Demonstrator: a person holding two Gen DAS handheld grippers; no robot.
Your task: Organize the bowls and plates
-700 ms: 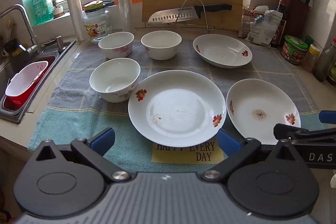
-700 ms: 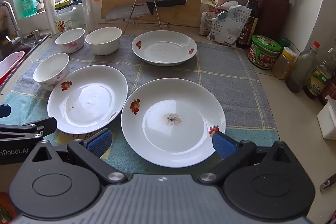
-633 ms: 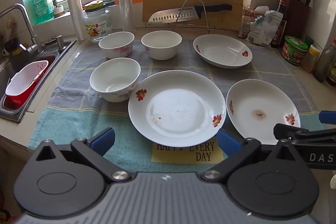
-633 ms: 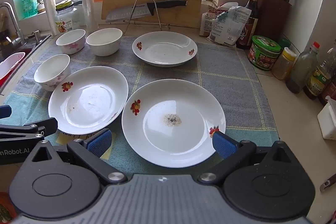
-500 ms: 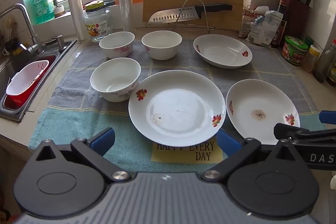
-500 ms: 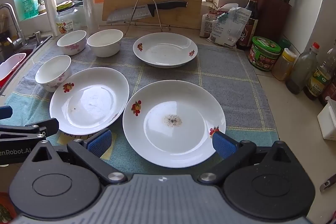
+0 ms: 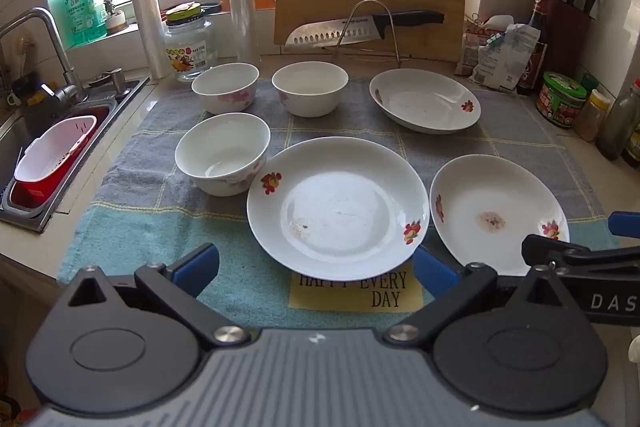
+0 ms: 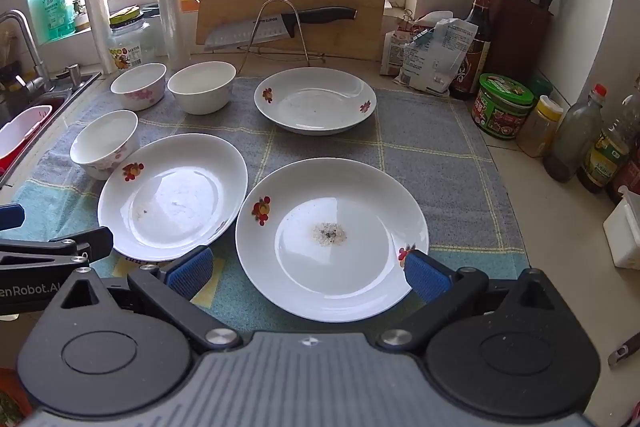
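Little has changed: your left gripper (image 7: pixel 316 269) and right gripper (image 8: pixel 306 269) still hover, jaws apart, before the plates (image 7: pixel 338 205) and bowls (image 7: pixel 222 151) spread unstacked on the towel (image 7: pixel 140 227); nothing's organized yet.

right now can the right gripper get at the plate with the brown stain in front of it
Probably yes. The right gripper is open, its fingers straddling the near rim of the stained plate, and nothing lies between them. The neighbouring plate sits close on the left.

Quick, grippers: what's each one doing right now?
Left gripper: open, holding nothing, hovering before the middle plate.
Right gripper: open, holding nothing, hovering before the stained plate.
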